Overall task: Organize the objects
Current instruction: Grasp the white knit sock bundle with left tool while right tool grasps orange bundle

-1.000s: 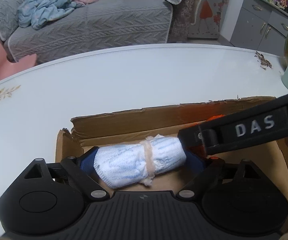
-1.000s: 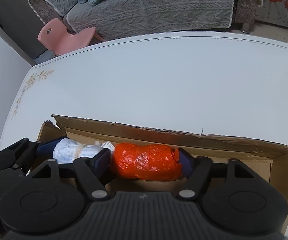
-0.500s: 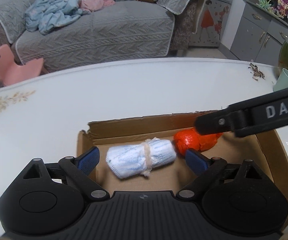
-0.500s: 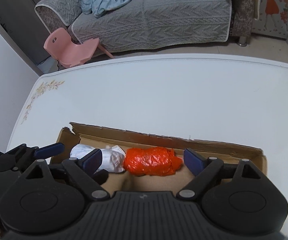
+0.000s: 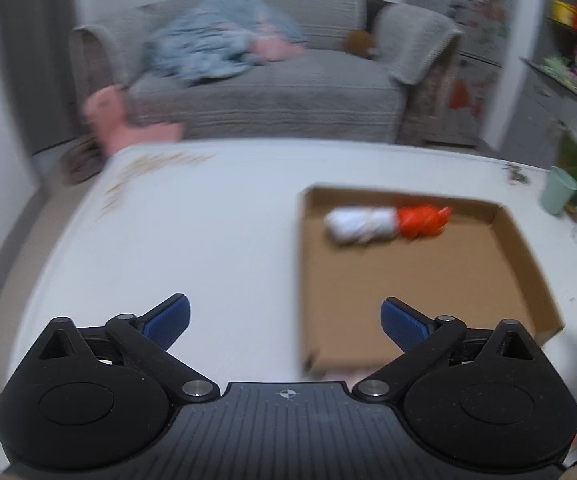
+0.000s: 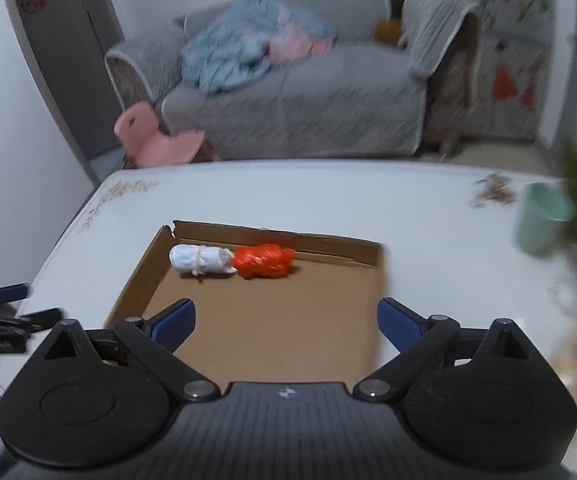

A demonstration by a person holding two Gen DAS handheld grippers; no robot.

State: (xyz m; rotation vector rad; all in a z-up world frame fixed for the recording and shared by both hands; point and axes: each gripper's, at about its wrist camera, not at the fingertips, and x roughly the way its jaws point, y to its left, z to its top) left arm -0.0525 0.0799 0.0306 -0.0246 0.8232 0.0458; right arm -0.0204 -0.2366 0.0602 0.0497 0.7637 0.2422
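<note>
Soft indoor light, motion-blurred (fisheye-bent edges).

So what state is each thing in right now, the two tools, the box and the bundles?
Left tool: open, nothing between its pads.
Right tool: open, nothing between its pads.
Cardboard box: open-topped, flat on the table.
White bundle: lying in the box, tied round.
Orange bundle: lying in the box, end against the white bundle.
Green cup: upright.

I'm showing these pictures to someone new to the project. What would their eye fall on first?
Probably the bright orange plastic-wrapped bundle, lying end to end with a white cloth roll tied with string along the far wall of the shallow brown cardboard tray on the white table. Both grippers, left and right, are open and empty.
</note>
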